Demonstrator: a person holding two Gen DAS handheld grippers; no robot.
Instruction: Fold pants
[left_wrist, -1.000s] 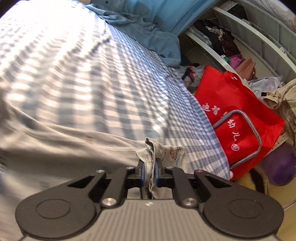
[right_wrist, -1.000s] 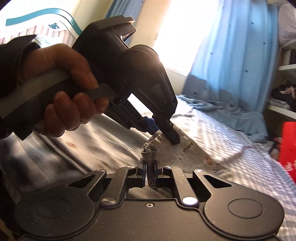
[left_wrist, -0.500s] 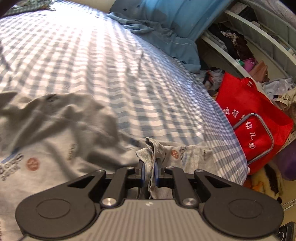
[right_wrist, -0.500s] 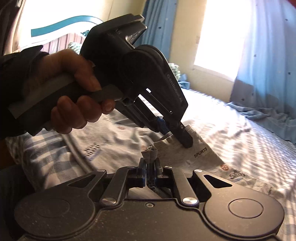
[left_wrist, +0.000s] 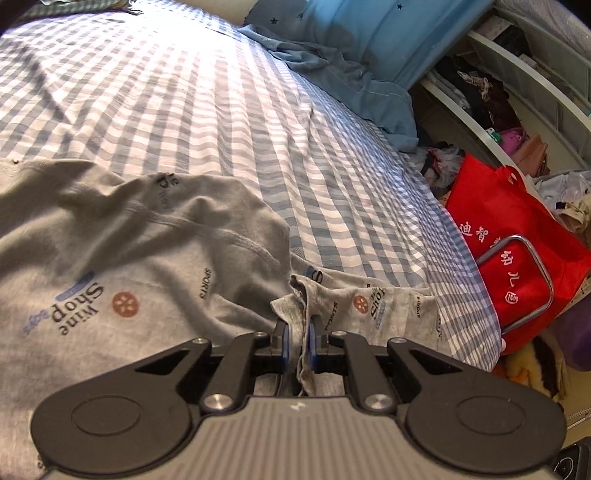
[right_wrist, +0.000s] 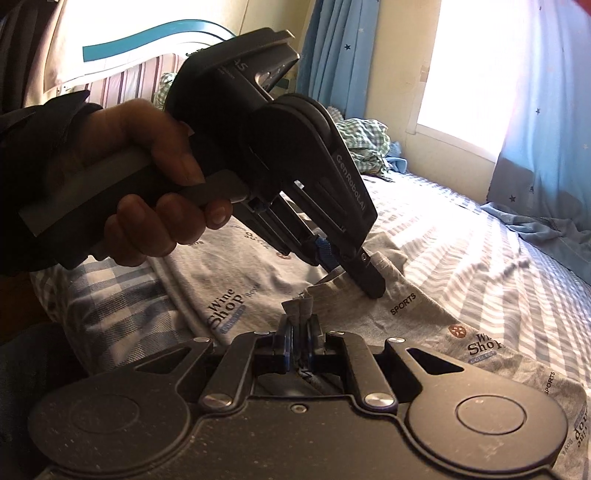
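Grey printed pants (left_wrist: 140, 266) lie spread on a blue-checked bed sheet (left_wrist: 192, 103). My left gripper (left_wrist: 298, 332) is shut on a bunched edge of the pants, low over the bed near its right side. My right gripper (right_wrist: 300, 336) is shut on another bunched edge of the same pants (right_wrist: 413, 314). In the right wrist view the left gripper (right_wrist: 360, 267) shows just ahead, its fingertips down on the grey fabric, held by a hand.
A red bag (left_wrist: 517, 236) with a metal handle stands on the floor off the bed's right edge. White shelves (left_wrist: 524, 85) with clutter stand beyond it. A blue curtain (right_wrist: 546, 122), a window and crumpled checked cloth (right_wrist: 365, 147) lie at the far side.
Both grippers have carried the pants edge down toward the bed; the grey fabric has settled flatter over the sheet, and more of it shows in the left wrist view.
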